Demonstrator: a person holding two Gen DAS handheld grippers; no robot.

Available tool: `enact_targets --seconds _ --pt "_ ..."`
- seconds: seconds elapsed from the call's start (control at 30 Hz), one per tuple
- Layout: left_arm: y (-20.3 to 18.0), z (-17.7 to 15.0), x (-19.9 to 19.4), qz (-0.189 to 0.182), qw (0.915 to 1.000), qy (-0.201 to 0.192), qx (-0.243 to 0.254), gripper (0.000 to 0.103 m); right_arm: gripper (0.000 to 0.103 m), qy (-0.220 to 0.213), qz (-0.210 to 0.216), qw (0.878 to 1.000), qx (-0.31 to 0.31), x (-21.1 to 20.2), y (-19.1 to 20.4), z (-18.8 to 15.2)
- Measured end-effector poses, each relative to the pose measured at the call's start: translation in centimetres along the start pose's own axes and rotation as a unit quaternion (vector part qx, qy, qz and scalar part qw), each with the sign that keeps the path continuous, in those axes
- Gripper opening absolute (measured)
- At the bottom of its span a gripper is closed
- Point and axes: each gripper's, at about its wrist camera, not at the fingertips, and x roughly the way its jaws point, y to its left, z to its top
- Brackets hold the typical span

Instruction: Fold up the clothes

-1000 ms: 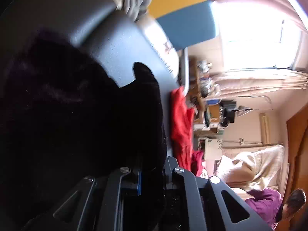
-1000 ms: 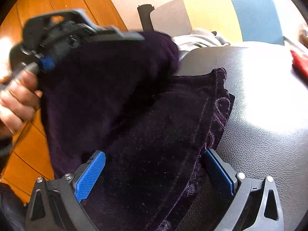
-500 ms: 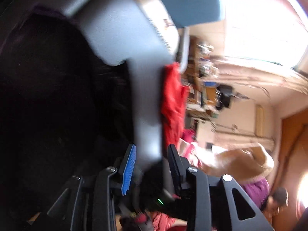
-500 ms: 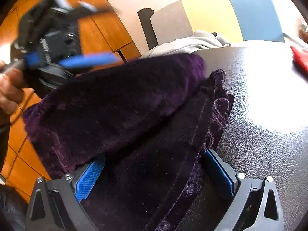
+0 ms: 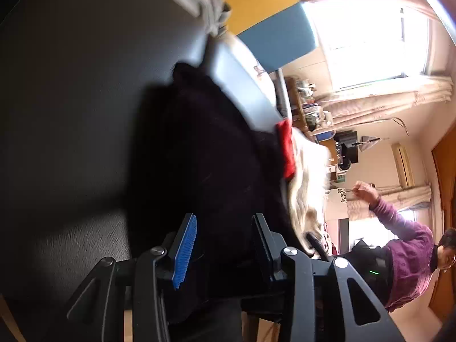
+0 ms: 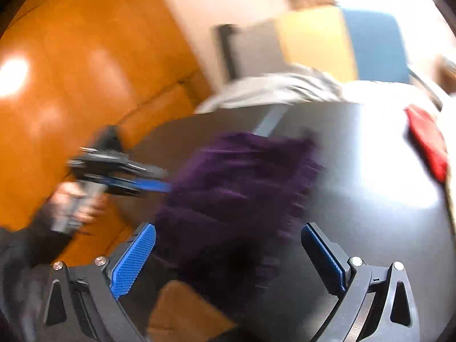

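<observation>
Right wrist view: dark purple velvet garment (image 6: 236, 199) on grey leather counter (image 6: 370, 176); right gripper (image 6: 228, 259) fingers spread. Left wrist view only: left gripper (image 5: 225, 250) fingers spread, person in purple sweater (image 5: 404, 259) far right.

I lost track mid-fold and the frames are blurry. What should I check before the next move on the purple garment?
1. Right gripper open: ok, jaws wide apart.
2. Left gripper open: ok, gap between the pads.
3. Purple garment lying on the dark leather surface: ok.
4. Fold neat, edges aligned: cannot tell, motion blur.
5. Red cloth apart from the garment: ok.
</observation>
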Motion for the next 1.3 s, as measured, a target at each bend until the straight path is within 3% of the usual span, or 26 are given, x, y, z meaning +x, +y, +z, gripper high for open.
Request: enact_targets --seconds 0.1,0.2,0.33,0.53,0.57,0.6,0.63,0.77,0.83,0.9,0.97,1.03,1.07,1.1,1.13,1.17,1.27,1.3 --pt "0.6 -0.9 0.5 -0.003 1.0 -0.004 -0.001 0.039 0.103 0.045 0.036 0.997 -0.056 2.2 3.9 1.0" --pt "0.6 -1.3 0.1 -0.001 0.9998 -0.01 0.016 0.04 0.102 0.104 -0.01 0.992 -0.064 4.6 3.9 0.0" --pt "0.3 -1.2 0.7 0.018 0.9981 -0.014 0.058 0.041 0.1 0.057 -0.002 0.998 0.03 3.6 1.2 -0.5" --pt "-0.7 -1.0 2.2 0.03 0.9949 -0.007 0.096 0.043 0.096 0.066 -0.015 0.99 0.124 4.6 -1.4 -3.3" --pt "-1.0 -1.1 2.3 0.034 0.9942 -0.005 0.102 0.043 0.074 0.058 -0.015 0.988 0.14 4.6 -1.8 -3.5" --pt "-1.2 -1.1 2.3 0.042 0.9925 -0.003 0.115 0.043 0.028 0.059 -0.021 0.987 0.146 4.6 -1.8 -3.5" --pt "-1.3 -1.2 2.3 0.051 0.9905 -0.001 0.128 0.043 0.012 0.062 -0.029 0.987 0.144 4.5 -1.6 -3.2" --pt "-1.5 -2.2 2.0 0.108 0.9753 0.026 0.191 0.044 0.011 0.072 -0.03 0.99 0.114 2.0 0.4 -2.8" --pt "-0.7 -2.6 2.0 0.143 0.9674 0.043 0.205 0.034 0.011 0.117 -0.052 0.986 0.11 2.9 0.0 -4.5" --pt "-0.3 -2.5 0.6 0.156 0.9683 0.025 0.193 0.036 0.016 0.17 -0.074 0.976 0.112 4.4 -0.7 -6.9" --pt "0.1 -2.3 -0.8 0.168 0.9691 0.006 0.18 0.036 0.021 0.15 -0.059 0.978 0.131 3.6 -1.0 -7.2" --pt "0.5 -2.2 -2.3 0.18 0.9692 -0.013 0.167 0.038 0.043 0.13 -0.044 0.979 0.15 2.9 -1.2 -7.4" --pt "0.0 -2.2 -2.7 0.166 0.9708 -0.021 0.172 0.039 0.061 0.113 -0.04 0.981 0.156 2.0 -1.5 -6.8" --pt "-0.6 -2.2 -3.0 0.15 0.9722 -0.029 0.177 0.04 0.069 0.095 -0.036 0.982 0.162 1.1 -1.8 -6.2" --pt "-1.3 -2.3 -3.3 0.133 0.9733 -0.038 0.183 0.04 0.069 0.07 -0.044 0.984 0.156 0.1 -1.9 -5.1" --pt "-2.2 -2.5 -3.0 0.127 0.9705 -0.04 0.201 0.041 0.071 0.045 -0.051 0.986 0.151 -0.9 -2.0 -4.0" --pt "-4.2 -3.1 -0.8 0.117 0.9618 -0.031 0.245 0.041 0.103 -0.028 -0.078 0.986 0.141 -1.7 -2.9 -0.1" --pt "-4.7 -3.3 0.0 0.115 0.959 -0.024 0.258 0.041 0.103 -0.045 -0.096 0.985 0.133 -1.3 -3.3 1.1"
